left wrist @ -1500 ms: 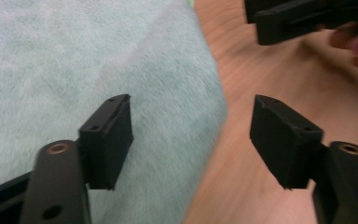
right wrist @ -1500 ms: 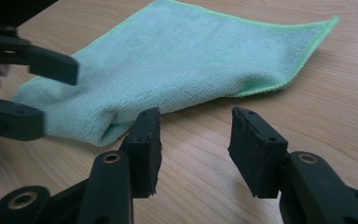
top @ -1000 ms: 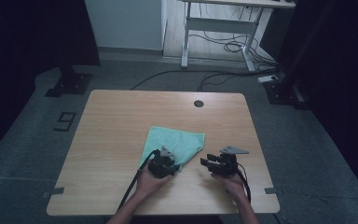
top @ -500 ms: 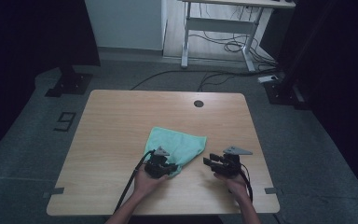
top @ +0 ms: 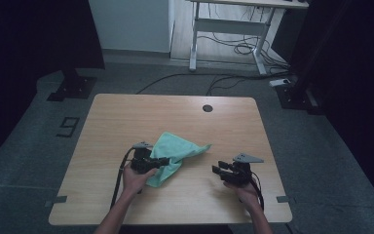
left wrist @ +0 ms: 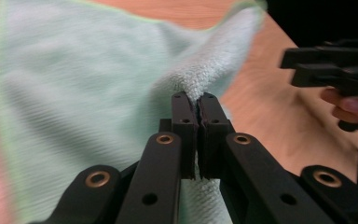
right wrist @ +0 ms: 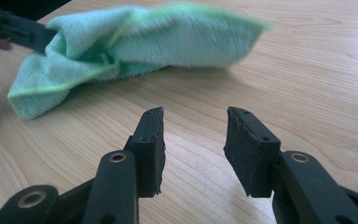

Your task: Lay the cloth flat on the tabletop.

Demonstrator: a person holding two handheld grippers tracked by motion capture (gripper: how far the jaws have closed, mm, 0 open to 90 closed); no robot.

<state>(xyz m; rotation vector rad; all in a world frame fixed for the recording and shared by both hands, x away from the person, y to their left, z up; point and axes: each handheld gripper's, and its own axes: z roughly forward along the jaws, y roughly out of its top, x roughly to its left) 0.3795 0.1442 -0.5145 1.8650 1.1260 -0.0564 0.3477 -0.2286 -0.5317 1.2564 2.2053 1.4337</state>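
Since a second ago, my left tongs (left wrist: 196, 105) have snapped closed on a fold of the green cloth (top: 175, 153) and dragged it toward my left side, so the flat square from before is now bunched and partly lifted, one corner trailing out toward the middle of the table (top: 126, 112). In the left gripper view the two pads are pressed together with a ridge of terry pinched between them, and the fabric fans away beyond the tips.

Nearest risk, as I judge it: the bite is thin, only a narrow crest near the tips, so a quick pull could slide the cloth free and drop it in a heap. A second risk is that I have pinched two layers instead of one edge, which would leave the fold crooked. Pulling on with most of the cloth resting on the wood could also drag it toward the near edge.

My right tongs (right wrist: 193, 147) stand released, jaws half apart with nothing between them, just above bare wood. From them the cloth lies ahead and well apart, its free corner the closest part, with the left tongs at its far end. Reaching for that corner while the left hand keeps moving could make me miss it or nip the wrong layer.

Farther off, the round cable hole (top: 207, 108) sits near the table's far edge.
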